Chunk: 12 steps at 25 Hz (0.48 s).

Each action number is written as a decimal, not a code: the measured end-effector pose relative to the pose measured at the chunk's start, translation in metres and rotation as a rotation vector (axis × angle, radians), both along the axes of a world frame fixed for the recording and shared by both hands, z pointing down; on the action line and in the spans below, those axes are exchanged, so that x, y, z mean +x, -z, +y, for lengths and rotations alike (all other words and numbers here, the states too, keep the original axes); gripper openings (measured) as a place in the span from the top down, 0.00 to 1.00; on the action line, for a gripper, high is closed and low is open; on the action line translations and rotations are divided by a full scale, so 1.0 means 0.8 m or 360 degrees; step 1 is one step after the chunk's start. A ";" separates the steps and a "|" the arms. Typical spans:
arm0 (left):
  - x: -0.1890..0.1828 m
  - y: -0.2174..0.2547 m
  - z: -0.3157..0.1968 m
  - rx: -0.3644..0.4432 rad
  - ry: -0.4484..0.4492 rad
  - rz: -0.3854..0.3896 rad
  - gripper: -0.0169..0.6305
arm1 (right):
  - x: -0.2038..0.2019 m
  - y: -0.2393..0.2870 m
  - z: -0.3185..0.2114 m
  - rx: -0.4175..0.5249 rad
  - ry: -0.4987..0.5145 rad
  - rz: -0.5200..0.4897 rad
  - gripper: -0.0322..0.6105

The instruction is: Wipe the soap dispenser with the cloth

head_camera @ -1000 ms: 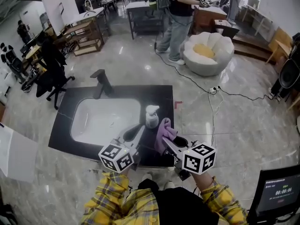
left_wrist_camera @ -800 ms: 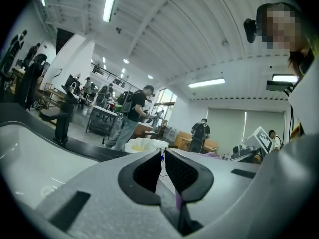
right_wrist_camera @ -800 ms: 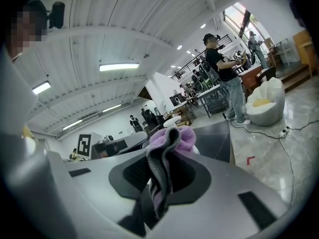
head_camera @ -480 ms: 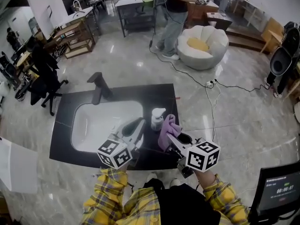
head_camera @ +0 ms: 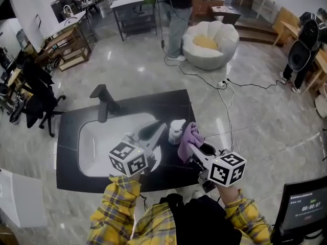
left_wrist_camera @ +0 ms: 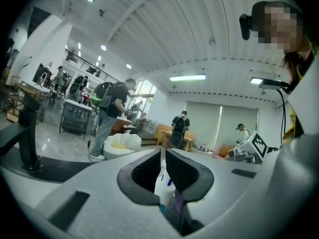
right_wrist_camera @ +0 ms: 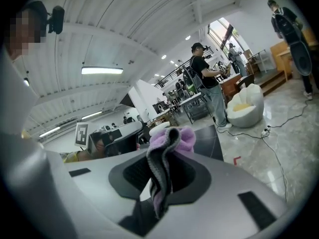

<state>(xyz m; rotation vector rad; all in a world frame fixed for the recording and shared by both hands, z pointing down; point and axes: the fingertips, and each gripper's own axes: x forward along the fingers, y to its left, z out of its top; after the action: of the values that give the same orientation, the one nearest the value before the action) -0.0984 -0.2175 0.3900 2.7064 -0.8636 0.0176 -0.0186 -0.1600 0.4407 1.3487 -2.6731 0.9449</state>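
One cloth [head_camera: 190, 135], pinched in the right hand-held gripper [head_camera: 190, 148], flanks the soap dispenser [head_camera: 176, 131]

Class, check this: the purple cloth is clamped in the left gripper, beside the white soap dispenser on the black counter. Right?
No: the right gripper clamps the cloth, as the right gripper view shows. It is beside the soap dispenser on the counter.

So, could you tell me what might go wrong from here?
The soap dispenser stands ungripped beside the sink. The left gripper is shut next to it, so a push from the cloth could topple it. The right gripper pinches only a fold of cloth, which might slip out mid-wipe.
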 end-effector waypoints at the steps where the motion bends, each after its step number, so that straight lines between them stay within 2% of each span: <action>1: 0.004 0.001 -0.004 -0.0011 -0.0030 -0.0006 0.96 | 0.002 0.003 -0.001 0.0003 -0.0016 0.0005 0.85; 6: 0.022 0.005 -0.019 0.0010 -0.0095 -0.0073 0.96 | 0.006 0.007 -0.001 0.0018 -0.0059 -0.0005 0.85; 12: 0.042 0.019 -0.021 0.0068 -0.0092 -0.0126 0.96 | 0.005 0.007 0.000 0.0016 -0.0003 -0.0066 0.85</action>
<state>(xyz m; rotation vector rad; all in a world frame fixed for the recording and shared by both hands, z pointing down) -0.0646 -0.2345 0.3747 2.7863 -0.8166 0.1207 -0.0149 -0.1596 0.4351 1.3490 -2.7107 0.9713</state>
